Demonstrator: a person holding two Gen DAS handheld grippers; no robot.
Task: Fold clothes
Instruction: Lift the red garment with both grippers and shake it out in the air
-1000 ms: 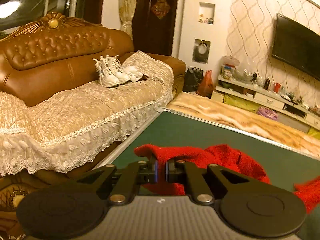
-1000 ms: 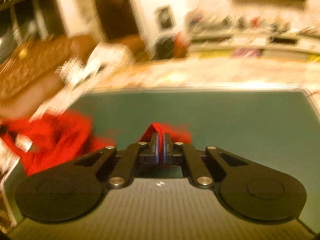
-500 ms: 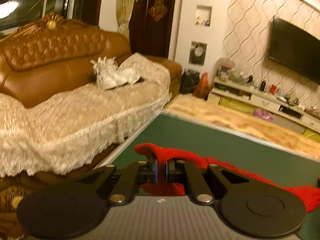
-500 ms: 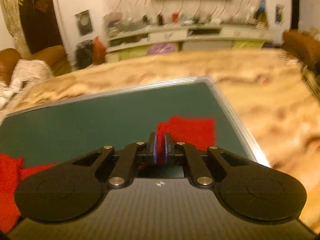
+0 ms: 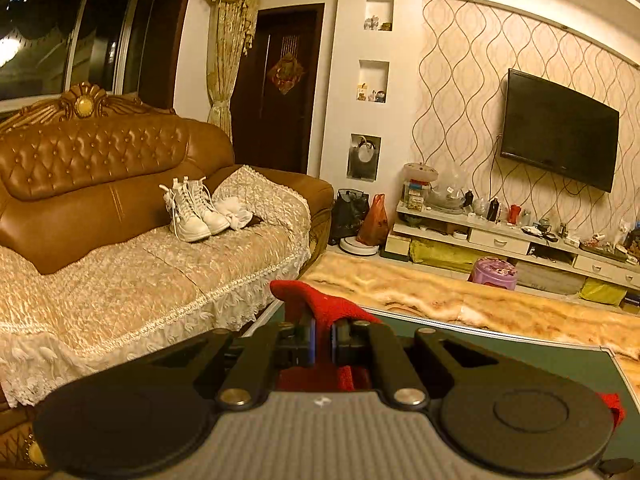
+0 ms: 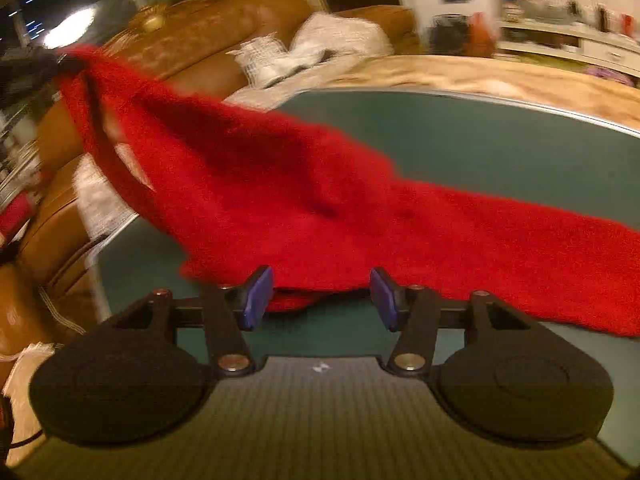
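Note:
A red knitted garment point(image 6: 320, 208) lies stretched across the green table point(image 6: 500, 144). Its left end is lifted off the table toward the upper left of the right wrist view. My left gripper point(image 5: 322, 338) is shut on a corner of the red garment point(image 5: 320, 304) and holds it above the table edge. My right gripper point(image 6: 320, 300) is open, its blue pads point(image 6: 256, 300) apart and empty, right at the garment's near edge.
A brown leather sofa point(image 5: 100, 184) with a lace cover and white boots point(image 5: 192, 210) stands left of the table. A TV stand point(image 5: 520, 240) and a purple stool point(image 5: 494, 272) are across the marble floor. The table's metal rim point(image 5: 480, 330) runs ahead.
My right gripper has opened and let go of the garment, and swung back to the left. My left gripper has lifted its corner higher.

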